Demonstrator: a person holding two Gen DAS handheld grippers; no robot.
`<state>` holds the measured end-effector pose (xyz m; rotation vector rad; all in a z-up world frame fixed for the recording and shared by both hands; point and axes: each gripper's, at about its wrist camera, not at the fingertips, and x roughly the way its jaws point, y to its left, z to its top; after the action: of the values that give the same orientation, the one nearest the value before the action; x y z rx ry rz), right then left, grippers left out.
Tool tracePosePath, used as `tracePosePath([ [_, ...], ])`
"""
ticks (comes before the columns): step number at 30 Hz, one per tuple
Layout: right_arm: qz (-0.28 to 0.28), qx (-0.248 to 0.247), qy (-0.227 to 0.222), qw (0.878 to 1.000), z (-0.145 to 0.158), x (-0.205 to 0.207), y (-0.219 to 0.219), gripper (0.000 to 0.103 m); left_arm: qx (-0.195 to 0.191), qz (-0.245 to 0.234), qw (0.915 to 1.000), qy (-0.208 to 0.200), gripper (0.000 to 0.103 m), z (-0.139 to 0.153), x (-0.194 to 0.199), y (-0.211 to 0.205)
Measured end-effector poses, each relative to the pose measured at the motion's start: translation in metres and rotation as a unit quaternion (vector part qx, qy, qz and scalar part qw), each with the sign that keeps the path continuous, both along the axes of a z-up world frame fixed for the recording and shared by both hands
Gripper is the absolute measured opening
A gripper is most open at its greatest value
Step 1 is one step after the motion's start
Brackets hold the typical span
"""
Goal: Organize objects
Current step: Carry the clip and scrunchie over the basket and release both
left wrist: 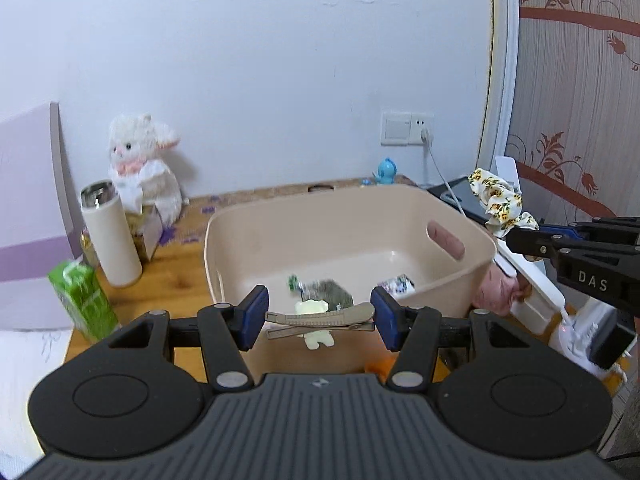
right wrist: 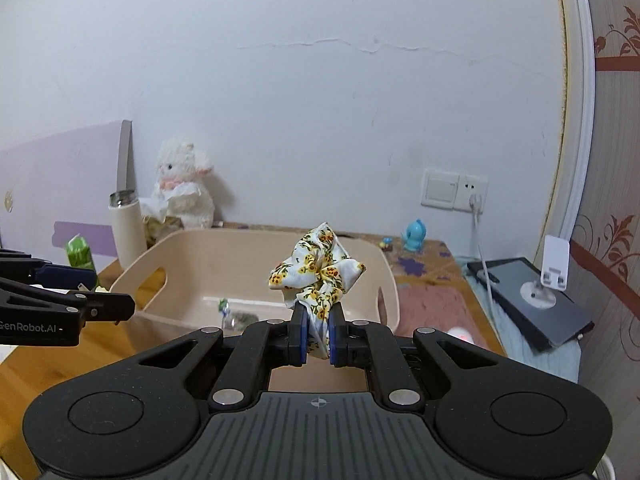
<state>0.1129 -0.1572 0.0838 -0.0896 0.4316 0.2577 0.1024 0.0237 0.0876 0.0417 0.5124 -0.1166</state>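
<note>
A: What has the left gripper (left wrist: 320, 318) got?
B: A long hair clip (left wrist: 320, 317) with a pale bear charm, lying crosswise, its ends pressed by the two blue pads (left wrist: 255, 316).
A: And beyond it?
B: A beige basket (left wrist: 448, 216) on the wooden table (left wrist: 176, 280), with small packets (left wrist: 320, 292) on its floor.
A: The other gripper?
B: The right gripper (left wrist: 514, 240) comes in from the right edge, clamped on a flowered scrunchie (left wrist: 498, 200) just past the basket's right rim.
A: On the left?
B: A white flask (left wrist: 110, 236), a green carton (left wrist: 82, 300) and a plush rabbit (left wrist: 142, 164) by the wall
</note>
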Motion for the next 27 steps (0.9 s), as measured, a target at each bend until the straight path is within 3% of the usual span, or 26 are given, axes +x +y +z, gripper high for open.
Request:
tracePosePath([
  [8,0.001,-0.008,-0.012,1.000,0.008,0.038,0.016,0.009,0.005,0.003,1.0000,0.003,0.058,0.000,0.045,-0.004],
  [16,0.004,-0.027,-0.018,0.999,0.008,0.072,0.036,0.010,0.003,0.018,0.9993,0.031,0.058,-0.030,0.107,-0.007],
  [23,0.008,-0.043,0.033,0.999,-0.020,0.104,0.044,0.010,0.015,0.031,0.9961,0.080,0.058,-0.060,0.138,-0.011],
  [27,0.009,-0.053,0.072,0.996,-0.042,0.118,0.044,0.010,0.034,0.023,0.9950,0.091,0.058,-0.063,0.140,-0.014],
])
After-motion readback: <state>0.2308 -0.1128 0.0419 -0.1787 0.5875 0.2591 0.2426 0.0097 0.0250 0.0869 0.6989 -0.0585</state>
